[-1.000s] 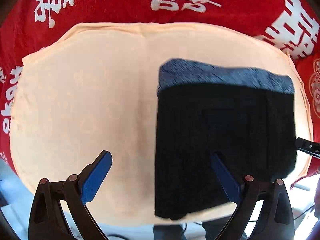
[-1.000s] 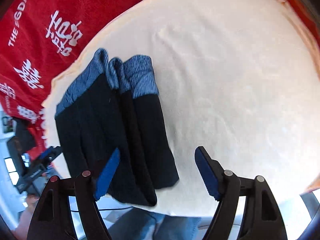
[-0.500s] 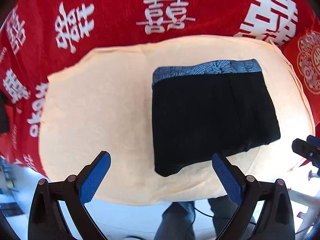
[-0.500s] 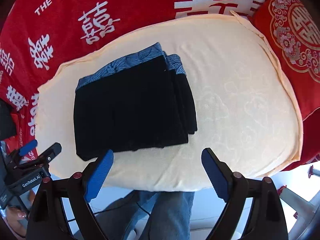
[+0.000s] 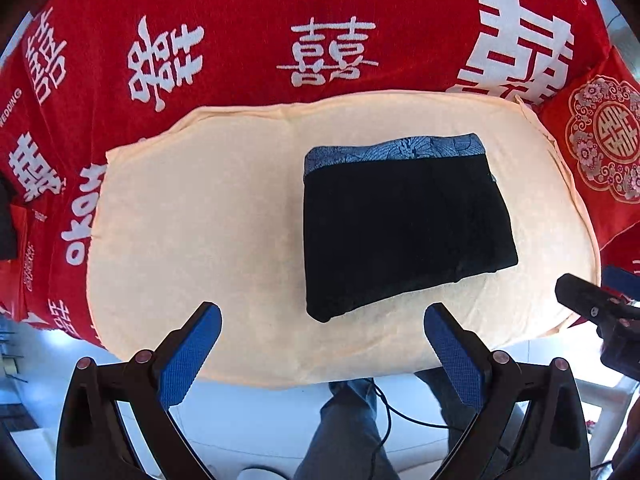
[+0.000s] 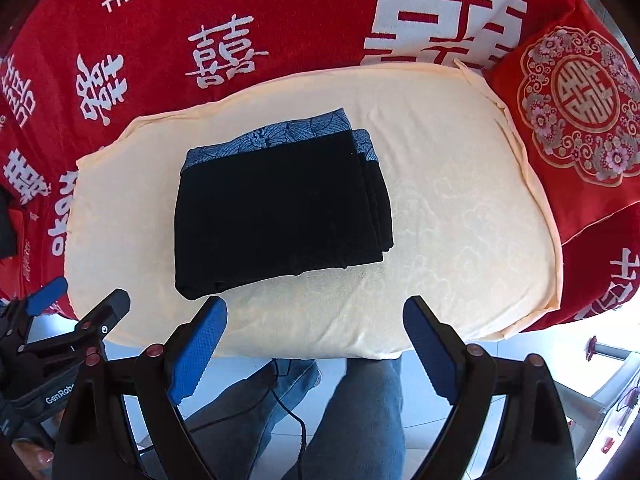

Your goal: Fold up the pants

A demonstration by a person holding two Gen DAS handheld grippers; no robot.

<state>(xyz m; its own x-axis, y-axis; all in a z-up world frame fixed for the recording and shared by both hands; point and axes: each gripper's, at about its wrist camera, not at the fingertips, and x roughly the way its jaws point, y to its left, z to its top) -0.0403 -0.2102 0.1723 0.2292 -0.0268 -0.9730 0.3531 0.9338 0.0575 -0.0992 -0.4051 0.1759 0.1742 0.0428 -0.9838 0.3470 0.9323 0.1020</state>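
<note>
Folded black pants (image 5: pixel 404 224) lie on a cream cloth (image 5: pixel 192 232) over a red blanket (image 5: pixel 248 12) — pillow (image 6: pixel 576 104) at 2 o'clock; both tongs (image 5: pixel 322 346) (image 6: pixel 314 340) gape wide, empty.

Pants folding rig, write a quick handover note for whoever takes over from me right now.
Left gripper: open, holding nothing, off the cloth.
Right gripper: open, holding nothing, off the cloth.
Black pants: folded into a compact stack, blue patterned waistband at the far edge, lying on the cream pad over the red blanket.
Done: folding looks complete.
Left: probably nothing; perhaps square the slightly stepped layers on the stack's right side.
</note>
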